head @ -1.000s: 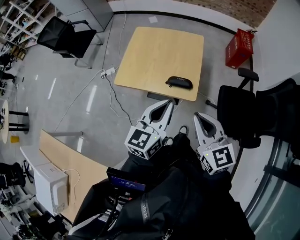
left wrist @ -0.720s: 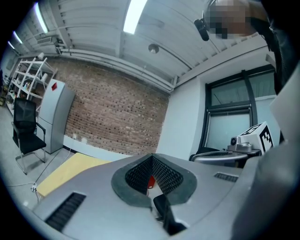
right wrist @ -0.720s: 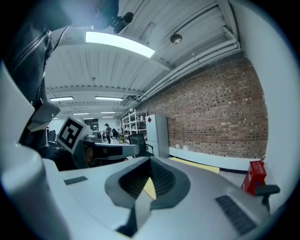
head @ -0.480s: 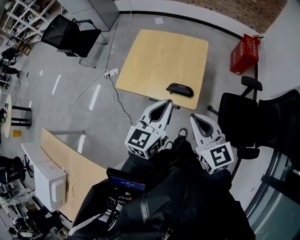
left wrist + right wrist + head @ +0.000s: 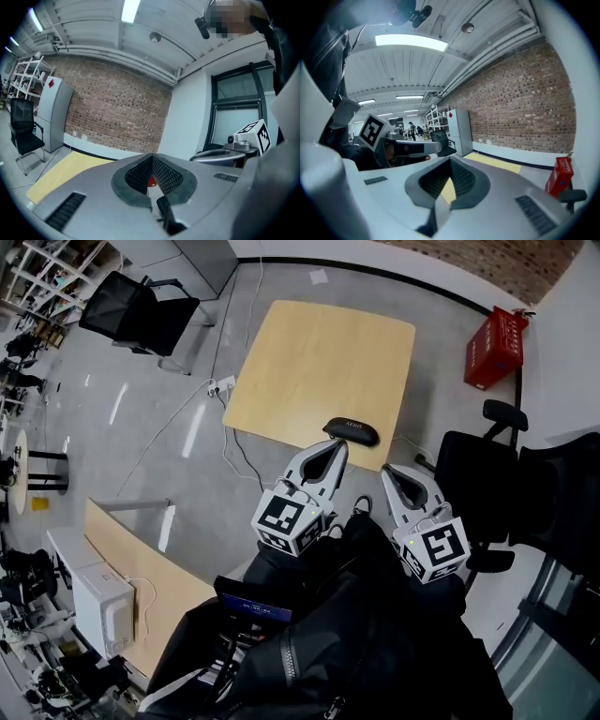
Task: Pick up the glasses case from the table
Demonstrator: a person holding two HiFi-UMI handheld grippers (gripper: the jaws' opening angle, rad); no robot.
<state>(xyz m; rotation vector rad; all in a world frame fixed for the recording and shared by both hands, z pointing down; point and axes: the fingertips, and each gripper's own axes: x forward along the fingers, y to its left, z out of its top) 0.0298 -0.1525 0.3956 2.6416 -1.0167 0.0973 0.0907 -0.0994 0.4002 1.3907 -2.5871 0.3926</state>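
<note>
1. Only my head view shows the glasses case [image 5: 352, 431]. It lies at the table's [image 5: 319, 362] near edge, just past my left claw's [image 5: 330, 448] tip.
2. Each claw view shows its ribbed jaws closed together, with nothing between them. My right claw [image 5: 392, 472] hangs beside the left.
3. My right claw view shows the red box [image 5: 558, 182] whole, below the brick wall.
4. The case's small white print is too small to read.

Light wooden table [image 5: 309, 362], black glasses case [image 5: 352, 431] near its edge

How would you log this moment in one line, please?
glasses case: on table, not held | left tool: shut, empty | right tool: shut, empty
</note>
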